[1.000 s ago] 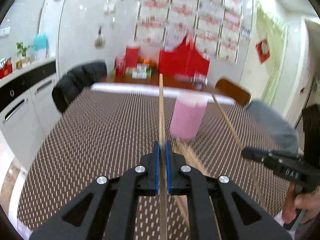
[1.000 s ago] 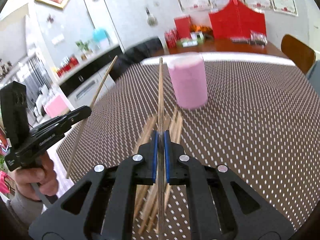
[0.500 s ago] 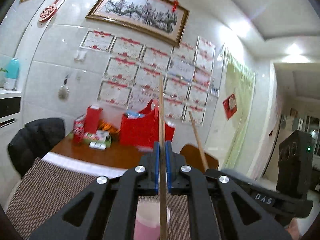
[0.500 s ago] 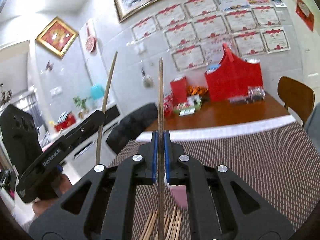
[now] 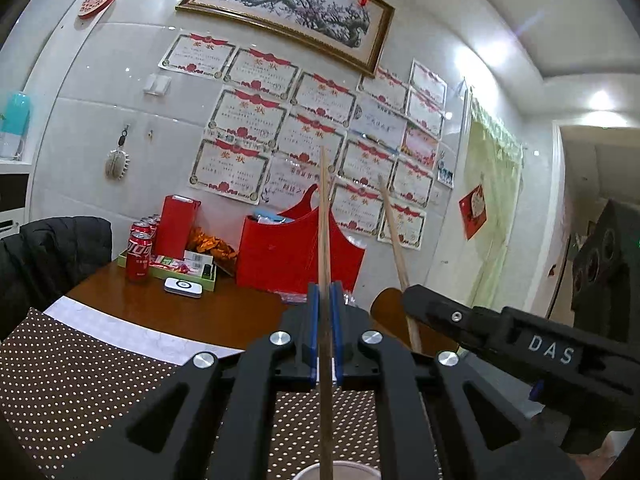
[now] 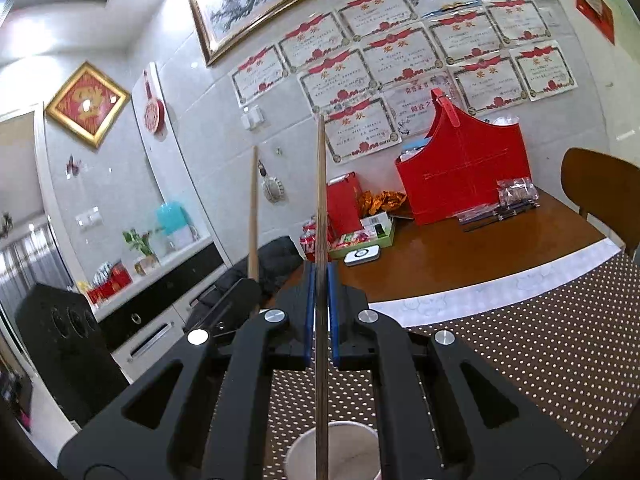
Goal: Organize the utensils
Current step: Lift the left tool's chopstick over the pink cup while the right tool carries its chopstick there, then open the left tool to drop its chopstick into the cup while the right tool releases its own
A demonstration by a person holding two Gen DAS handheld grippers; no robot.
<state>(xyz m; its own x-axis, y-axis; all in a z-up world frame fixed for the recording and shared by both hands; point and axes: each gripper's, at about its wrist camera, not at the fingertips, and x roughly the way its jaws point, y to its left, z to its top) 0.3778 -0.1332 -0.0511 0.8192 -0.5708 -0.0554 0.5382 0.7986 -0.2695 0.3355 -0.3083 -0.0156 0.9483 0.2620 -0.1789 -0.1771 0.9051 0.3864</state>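
Left gripper (image 5: 325, 340): jaws clamped on a thin, stiff, light wooden chopstick (image 5: 325, 240), mid-shaft.
Right gripper (image 6: 319, 312): likewise pinching its own chopstick (image 6: 320, 200).
Cup (image 6: 332, 456): pale, open-topped, probably light and tippable.

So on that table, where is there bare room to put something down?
The dotted brown mat lies bare right of the cup, out to its pale edge strip. Bare wood shows between that strip and the white gadget. The wall end is crowded: red basket, cola cans, green tray, packets.
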